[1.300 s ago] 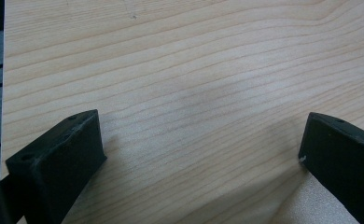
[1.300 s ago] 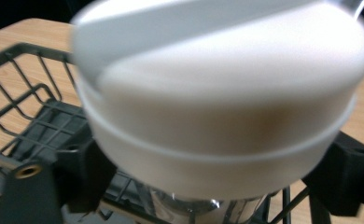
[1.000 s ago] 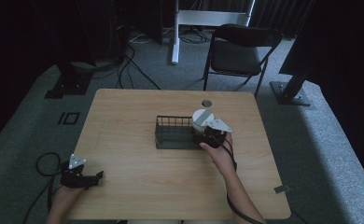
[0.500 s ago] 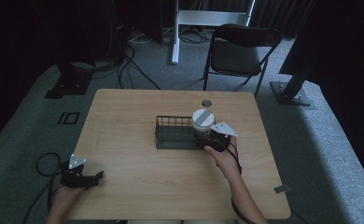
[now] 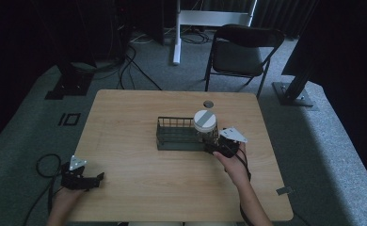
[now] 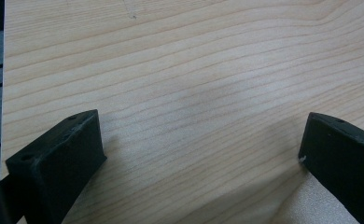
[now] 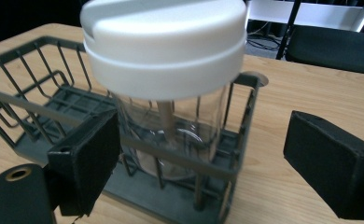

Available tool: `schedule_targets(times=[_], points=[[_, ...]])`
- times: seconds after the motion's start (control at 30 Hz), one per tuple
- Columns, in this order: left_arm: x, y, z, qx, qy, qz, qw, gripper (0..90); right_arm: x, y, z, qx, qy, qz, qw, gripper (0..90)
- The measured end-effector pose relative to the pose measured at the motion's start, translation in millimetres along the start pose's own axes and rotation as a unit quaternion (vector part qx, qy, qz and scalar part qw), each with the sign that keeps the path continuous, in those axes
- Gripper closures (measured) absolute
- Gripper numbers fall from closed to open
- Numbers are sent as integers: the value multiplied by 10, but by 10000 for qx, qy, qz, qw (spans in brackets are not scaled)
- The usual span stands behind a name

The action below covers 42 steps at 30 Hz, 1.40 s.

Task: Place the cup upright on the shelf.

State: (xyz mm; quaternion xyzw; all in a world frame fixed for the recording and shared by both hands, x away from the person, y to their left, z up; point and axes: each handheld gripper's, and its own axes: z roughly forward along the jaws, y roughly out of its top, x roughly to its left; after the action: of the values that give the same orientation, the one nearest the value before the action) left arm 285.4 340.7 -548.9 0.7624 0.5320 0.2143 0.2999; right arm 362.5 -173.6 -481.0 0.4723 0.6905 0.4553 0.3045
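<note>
Table [image 5: 139, 117]: pale wood-grain top, rectangular, on grey carpet [image 5: 332, 141]. Behind the table a black folding chair [image 5: 240, 49], cables on the floor, and dark stand bases to either side. Small round hole [image 5: 208, 104] in the tabletop near the far edge, behind the basket.

Basket [image 5: 172, 136]: dark grey-green wire, rectangular, open top, solid base, sits mid-table slightly right of centre. In the right gripper view its bars [image 7: 26, 100] are thin rods with a thicker top rail.

Jar [image 5: 205, 126]: clear glass, stands upright inside the basket's right end, wide white round lid with a grey stripe across it. In the right gripper view the lid [image 7: 166, 42] is smooth white plastic, wider than the glass body, and a pale stick shows inside the glass. Basket wall stands between the gripper and the jar.

Right gripper [image 5: 218, 147]: just right of the basket's right end, near side, hand [image 5: 233, 165] behind it, forearm coming in from the near edge. Jaws wide apart, on either side of the basket corner, gripping nothing; black blocky pads [image 7: 84, 158].

Left gripper [image 5: 94, 179]: well left of the basket, at the table's near-left corner, low over bare wood. Jaws wide apart, nothing between them but wood.
</note>
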Motion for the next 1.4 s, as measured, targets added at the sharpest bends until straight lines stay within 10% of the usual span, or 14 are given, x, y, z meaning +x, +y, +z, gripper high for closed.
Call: schedule_targets(times=[1.4], points=[[0,0,0,-1,0,1,10000,1,-443,-673,-183,576,-372,198,9974,108]])
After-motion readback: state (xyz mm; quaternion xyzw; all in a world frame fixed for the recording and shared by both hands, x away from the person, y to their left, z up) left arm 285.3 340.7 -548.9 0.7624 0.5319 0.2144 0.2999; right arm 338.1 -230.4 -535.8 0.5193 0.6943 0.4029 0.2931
